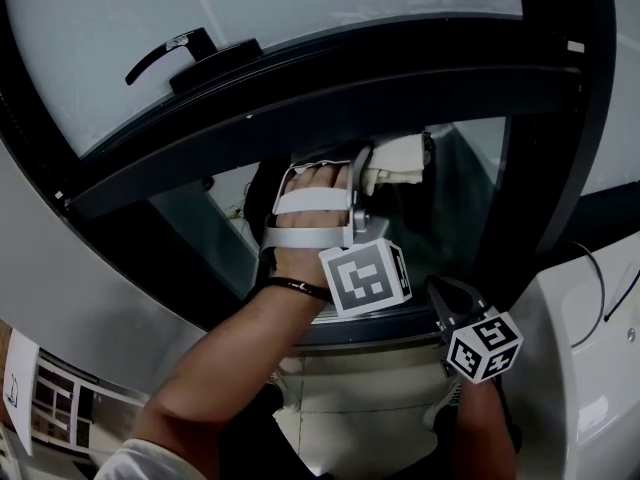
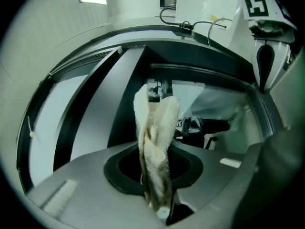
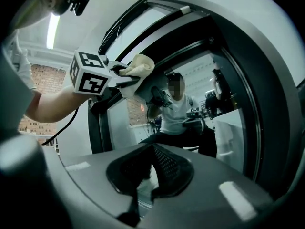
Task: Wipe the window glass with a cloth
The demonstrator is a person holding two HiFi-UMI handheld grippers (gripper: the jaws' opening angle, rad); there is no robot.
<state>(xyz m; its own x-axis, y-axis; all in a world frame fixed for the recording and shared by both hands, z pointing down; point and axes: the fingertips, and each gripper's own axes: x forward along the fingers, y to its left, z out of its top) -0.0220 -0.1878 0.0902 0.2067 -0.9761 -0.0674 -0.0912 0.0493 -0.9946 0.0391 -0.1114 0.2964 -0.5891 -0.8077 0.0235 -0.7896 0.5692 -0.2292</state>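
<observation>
A cream cloth [image 1: 398,162] is clamped in my left gripper [image 1: 385,173], which a hand holds up against the lower window glass [image 1: 195,223]. In the left gripper view the folded cloth [image 2: 156,137] stands upright between the shut jaws of my left gripper [image 2: 159,197], its top toward the pane [image 2: 90,109]. My right gripper [image 1: 447,296] hangs lower right, apart from the glass, with its marker cube [image 1: 484,345] facing me. In the right gripper view the right gripper [image 3: 142,178] is shut with nothing in it, and the left gripper's cube [image 3: 89,73] and cloth [image 3: 138,65] show upper left.
A dark window frame [image 1: 330,93] crosses above the cloth, with a black handle [image 1: 190,52] on the upper sash. A white unit [image 1: 590,368] with a thin cable [image 1: 603,280] stands at the right. A person's reflection [image 3: 180,111] shows in the pane.
</observation>
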